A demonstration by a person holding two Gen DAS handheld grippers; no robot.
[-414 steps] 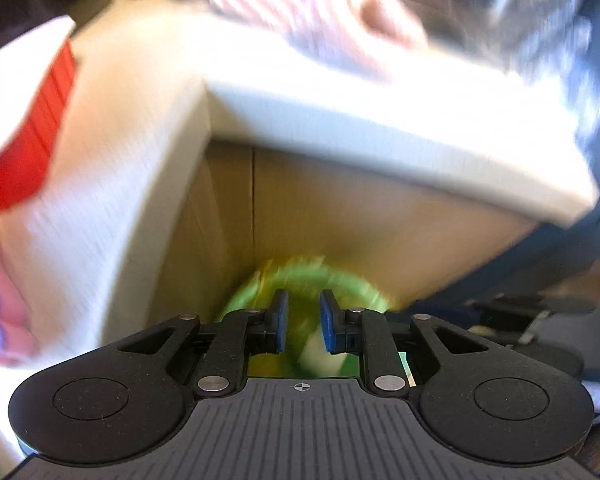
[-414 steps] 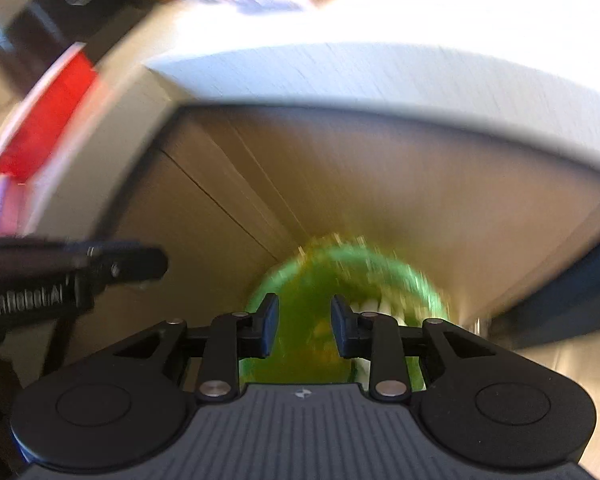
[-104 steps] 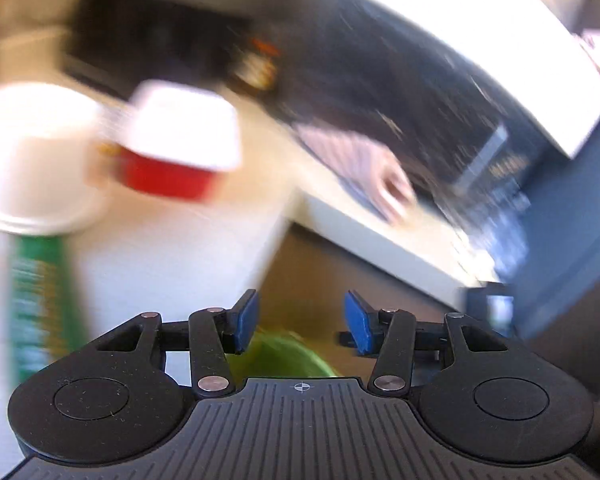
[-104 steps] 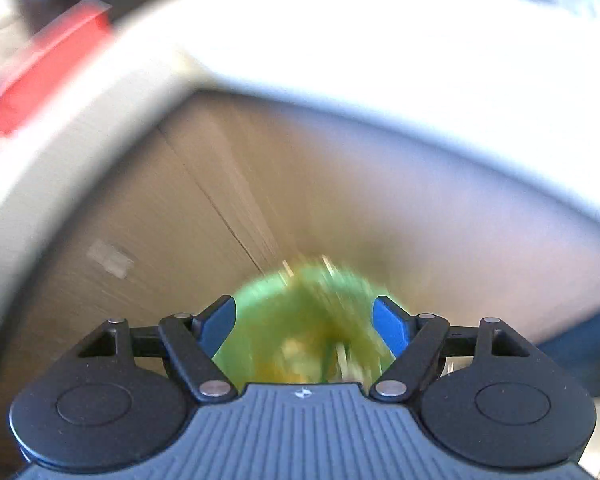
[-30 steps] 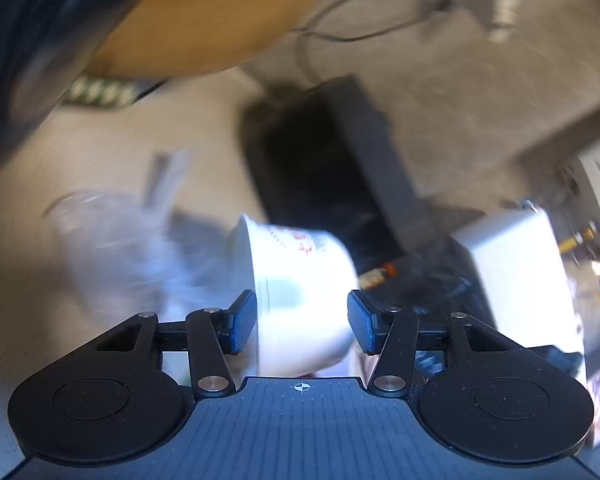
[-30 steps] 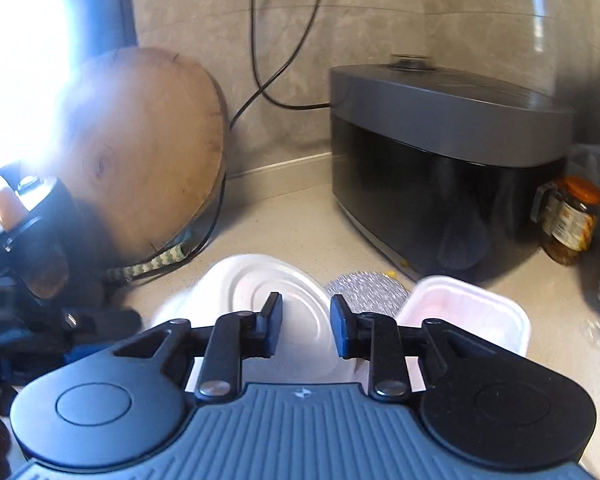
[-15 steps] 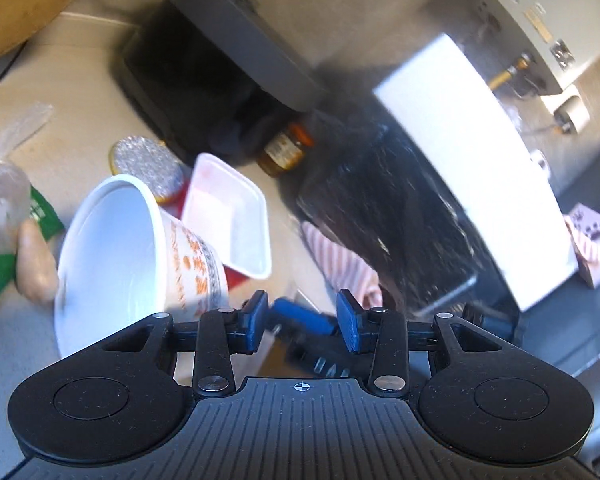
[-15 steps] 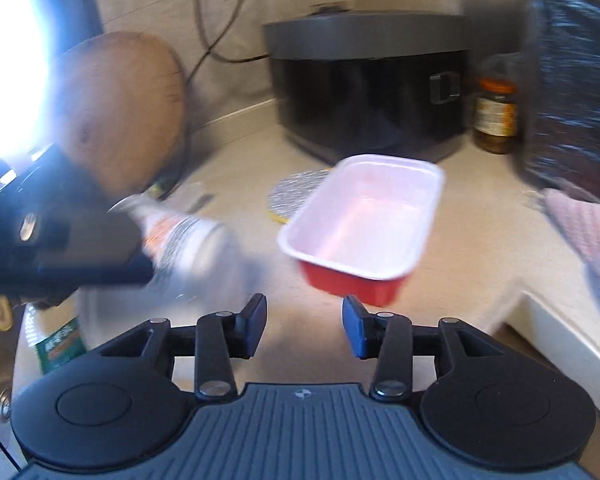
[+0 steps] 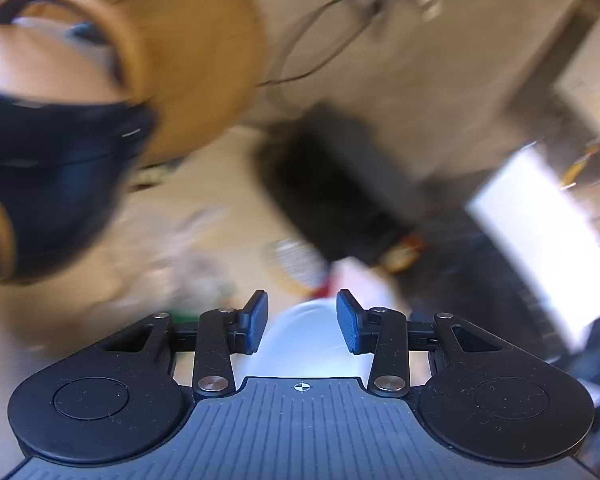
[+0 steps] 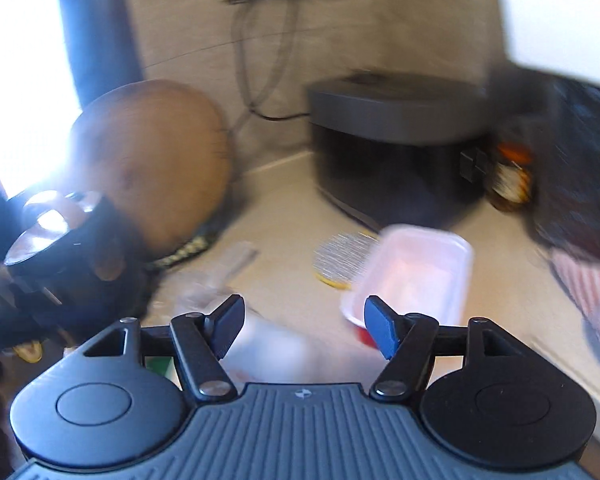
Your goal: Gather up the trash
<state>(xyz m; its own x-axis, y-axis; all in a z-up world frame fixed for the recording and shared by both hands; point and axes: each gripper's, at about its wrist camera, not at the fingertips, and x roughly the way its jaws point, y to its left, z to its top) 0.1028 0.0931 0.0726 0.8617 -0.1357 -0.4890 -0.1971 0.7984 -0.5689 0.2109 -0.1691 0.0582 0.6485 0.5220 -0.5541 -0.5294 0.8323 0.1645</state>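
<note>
Both views are blurred by motion. A white paper cup (image 9: 312,340) lies on the counter just beyond and below my left gripper (image 9: 302,322), whose jaws stand open around empty air. The cup also shows in the right wrist view (image 10: 276,344), low between the fingers of my right gripper (image 10: 304,326), which is wide open and empty. A white-and-red plastic tray (image 10: 412,276) sits to the right of it, with a round foil lid (image 10: 344,258) behind. A crumpled clear plastic bag (image 9: 196,264) lies left of the cup.
A black appliance (image 10: 396,140) stands at the back against the wall, with a jar (image 10: 510,178) to its right. A round wooden board (image 10: 152,160) leans at the back left. A striped cloth (image 10: 588,280) lies at the right. The other gripper's body (image 10: 60,256) is at the left.
My left gripper has swung left and back over the cup, and its jaws have opened a little. My right gripper has opened wider and moved toward the cup and tray.
</note>
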